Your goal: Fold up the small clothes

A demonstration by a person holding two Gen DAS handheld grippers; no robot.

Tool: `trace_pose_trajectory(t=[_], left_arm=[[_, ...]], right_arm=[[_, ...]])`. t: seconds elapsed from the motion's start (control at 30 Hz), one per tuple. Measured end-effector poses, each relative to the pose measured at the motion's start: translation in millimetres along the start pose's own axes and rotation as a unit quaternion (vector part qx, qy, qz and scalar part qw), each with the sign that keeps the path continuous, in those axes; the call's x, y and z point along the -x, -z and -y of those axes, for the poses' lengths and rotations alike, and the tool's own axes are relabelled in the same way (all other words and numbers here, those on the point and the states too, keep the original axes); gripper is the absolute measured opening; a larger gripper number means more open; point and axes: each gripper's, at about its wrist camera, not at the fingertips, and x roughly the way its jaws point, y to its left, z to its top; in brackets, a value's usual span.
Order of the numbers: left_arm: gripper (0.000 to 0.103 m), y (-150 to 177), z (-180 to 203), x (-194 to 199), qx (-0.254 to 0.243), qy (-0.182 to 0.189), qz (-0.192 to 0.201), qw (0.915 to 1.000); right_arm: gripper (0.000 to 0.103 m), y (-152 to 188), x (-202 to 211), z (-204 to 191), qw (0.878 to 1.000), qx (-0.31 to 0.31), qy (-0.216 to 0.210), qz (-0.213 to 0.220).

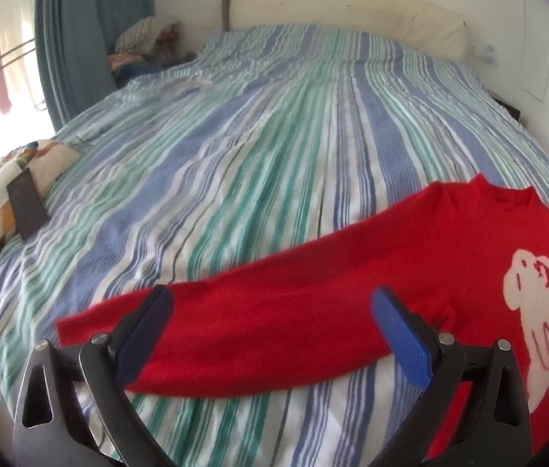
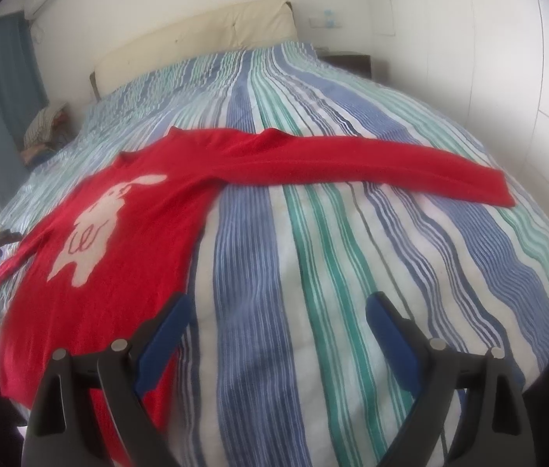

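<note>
A small red sweater (image 1: 410, 257) with a white rabbit (image 1: 535, 311) on its chest lies spread flat on the striped bedspread (image 1: 266, 148), both sleeves stretched out. My left gripper (image 1: 272, 305) hangs open above its left sleeve (image 1: 235, 327), blue pads wide apart and holding nothing. In the right wrist view the red sweater (image 2: 126, 233) lies to the left, with its other sleeve (image 2: 371, 163) reaching right. My right gripper (image 2: 278, 311) is open over bare bedspread (image 2: 332, 253) beside the sweater's hem, its left pad (image 2: 165, 334) over the red cloth's edge.
A folded pile of cloth with dark flat objects (image 1: 21, 194) sits at the bed's left edge. More clothes (image 1: 146, 43) are heaped near the teal curtain (image 1: 76, 39). A cream headboard (image 1: 352, 11) closes the far end, with a nightstand (image 2: 348, 60) on the right.
</note>
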Motion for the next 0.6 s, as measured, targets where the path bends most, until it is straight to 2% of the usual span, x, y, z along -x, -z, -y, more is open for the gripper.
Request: trace_pose_trajectory(t=[0.1, 0.23, 0.3, 0.37, 0.47, 0.6], left_arm=[[0.102, 3.5, 8.9, 51.2, 0.015, 0.016, 0.02, 0.9995], [0.102, 27.7, 35.0, 86.4, 0.038, 0.005, 0.008, 0.9992], [0.102, 47.8, 49.1, 86.9, 0.038, 0.022, -0.014, 0.9989], [0.102, 68.3, 65.4, 83.9, 0.013, 0.052, -0.029, 0.9982], [0.102, 85.3, 84.6, 80.7, -0.016, 0.058, -0.046, 0.9971], [0.102, 89.0, 84.5, 78.7, -0.008, 0.065, -0.045, 0.9968]], right_arm=[[0.09, -1.1, -0.9, 2.2, 1.0, -0.007, -0.002, 0.001], [0.09, -2.8, -2.6, 2.7, 1.0, -0.009, -0.001, 0.002], [0.09, -3.2, -3.1, 1.8, 1.0, -0.005, -0.002, 0.001], [0.09, -2.7, -3.5, 0.1, 1.0, -0.001, -0.004, -0.001], [0.09, -2.1, -2.8, -1.2, 1.0, 0.003, -0.006, -0.003], [0.09, -2.7, -2.1, 2.9, 1.0, -0.009, -0.009, -0.006]])
